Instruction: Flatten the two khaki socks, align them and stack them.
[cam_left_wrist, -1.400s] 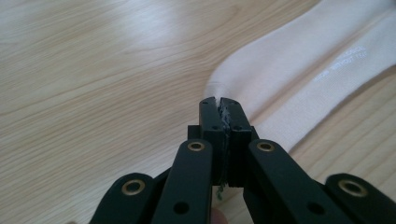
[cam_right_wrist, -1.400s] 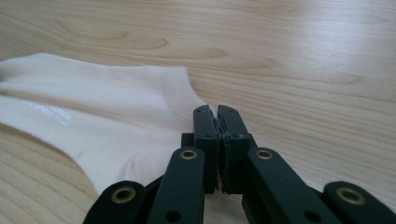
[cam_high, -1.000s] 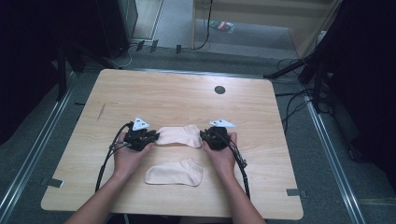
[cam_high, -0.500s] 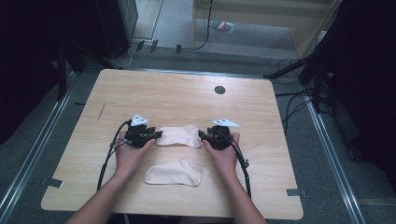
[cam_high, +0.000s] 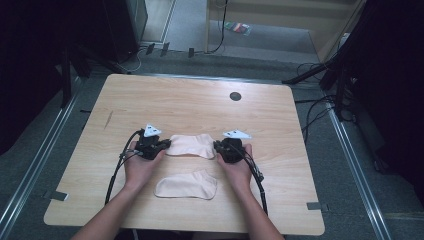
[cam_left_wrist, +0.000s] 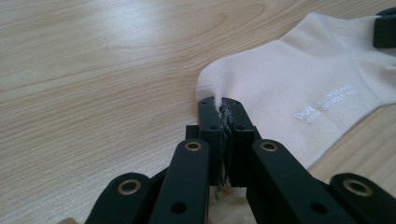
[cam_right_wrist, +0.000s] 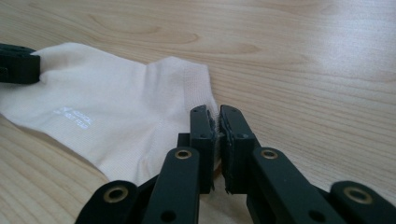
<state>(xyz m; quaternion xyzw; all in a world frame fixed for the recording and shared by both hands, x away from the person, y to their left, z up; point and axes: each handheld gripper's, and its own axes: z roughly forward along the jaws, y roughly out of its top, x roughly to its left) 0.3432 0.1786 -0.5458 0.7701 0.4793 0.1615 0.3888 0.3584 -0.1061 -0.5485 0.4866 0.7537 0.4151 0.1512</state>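
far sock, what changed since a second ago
Both grippers' jaws have just closed on the far sock: the left gripper pinches one end, the right gripper the other edge. The sock lies flat as before; the near sock and the hands stayed put.
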